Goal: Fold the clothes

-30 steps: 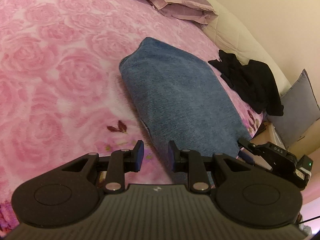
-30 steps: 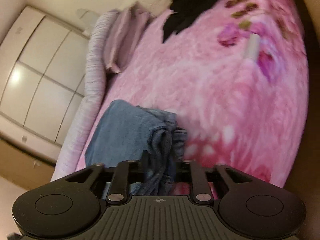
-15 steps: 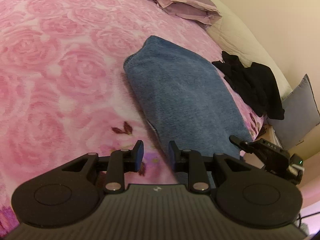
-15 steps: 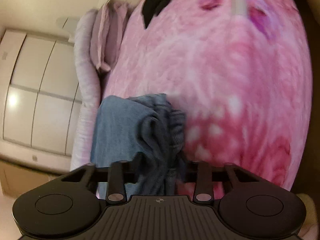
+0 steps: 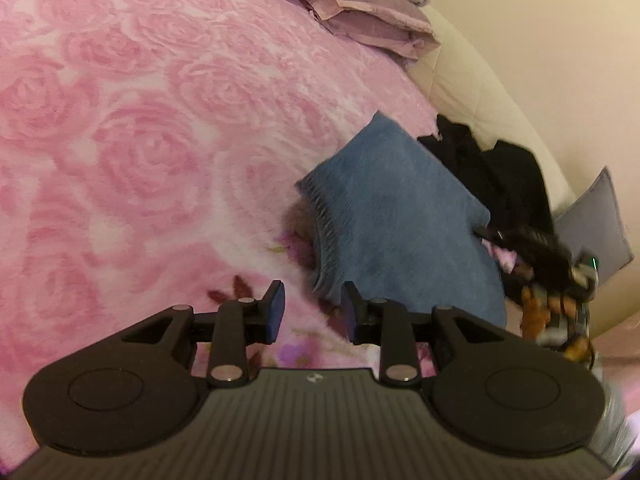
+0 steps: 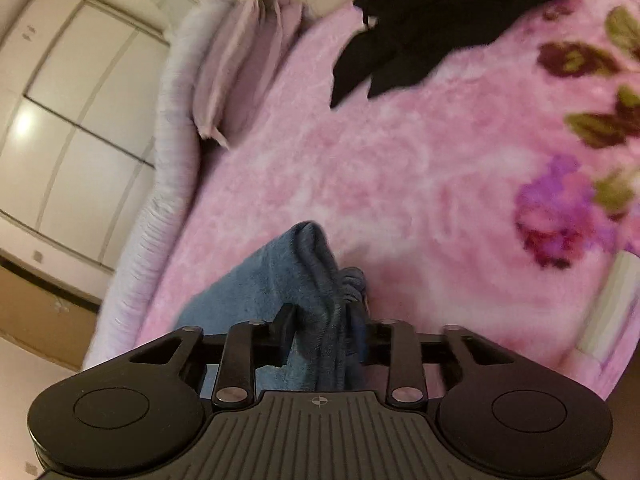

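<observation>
On pink blanket [image 5: 140, 152]: blue towel [image 5: 400, 220] lying at 1 o'clock from left gripper [image 5: 312, 308], long axis running 11 to 5. Left jaws narrow, just opening, gripping nothing. Right gripper [image 6: 324, 320] nearer, pinching bunched towel end, jaws just opening.

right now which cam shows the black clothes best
The right wrist view: the black clothes spread large across the top of the pink blanket, though cropped at the frame edge. The left wrist view shows them smaller, partly behind the blue towel.
</observation>
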Tool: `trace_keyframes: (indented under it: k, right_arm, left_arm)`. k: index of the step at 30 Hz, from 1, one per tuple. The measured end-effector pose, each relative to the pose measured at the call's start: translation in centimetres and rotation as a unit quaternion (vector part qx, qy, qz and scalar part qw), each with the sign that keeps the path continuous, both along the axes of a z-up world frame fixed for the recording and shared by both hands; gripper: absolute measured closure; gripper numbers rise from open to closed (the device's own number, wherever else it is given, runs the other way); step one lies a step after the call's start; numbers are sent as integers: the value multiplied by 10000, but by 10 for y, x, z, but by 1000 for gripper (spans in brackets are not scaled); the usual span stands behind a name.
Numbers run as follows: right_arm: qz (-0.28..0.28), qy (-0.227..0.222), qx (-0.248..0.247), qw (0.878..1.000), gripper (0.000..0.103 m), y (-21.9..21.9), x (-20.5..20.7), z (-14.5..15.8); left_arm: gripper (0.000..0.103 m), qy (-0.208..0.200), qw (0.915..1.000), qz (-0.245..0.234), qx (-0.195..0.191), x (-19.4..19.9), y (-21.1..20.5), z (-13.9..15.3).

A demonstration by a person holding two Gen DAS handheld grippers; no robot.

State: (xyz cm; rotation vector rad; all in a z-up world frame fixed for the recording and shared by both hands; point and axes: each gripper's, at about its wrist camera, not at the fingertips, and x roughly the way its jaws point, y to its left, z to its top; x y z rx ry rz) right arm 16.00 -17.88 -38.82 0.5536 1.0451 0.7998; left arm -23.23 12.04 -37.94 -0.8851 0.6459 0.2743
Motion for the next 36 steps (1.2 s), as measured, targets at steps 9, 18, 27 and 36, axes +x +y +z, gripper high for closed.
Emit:
trace_keyframes:
  k: [9, 18, 27, 36]
  right_arm:
    - [42, -360, 318, 9988, 42, -57, -121, 4]
    - [53, -494, -216, 9985, 90, -43, -113, -11]
    - [-33, -412, -520, 9978, 86, -44, -110, -8]
    - [-76, -945, -606, 9936, 62, -19, -86, 22]
  left_arm:
    - [73, -719, 9923, 136, -998, 14, 28, -25]
    - [92, -1377, 9817, -301, -1279, 28, 33, -35]
    - [83, -1154, 9914, 203, -586, 10, 40, -26]
    - [68, -1220, 9865, 28, -1095, 43, 60, -34]
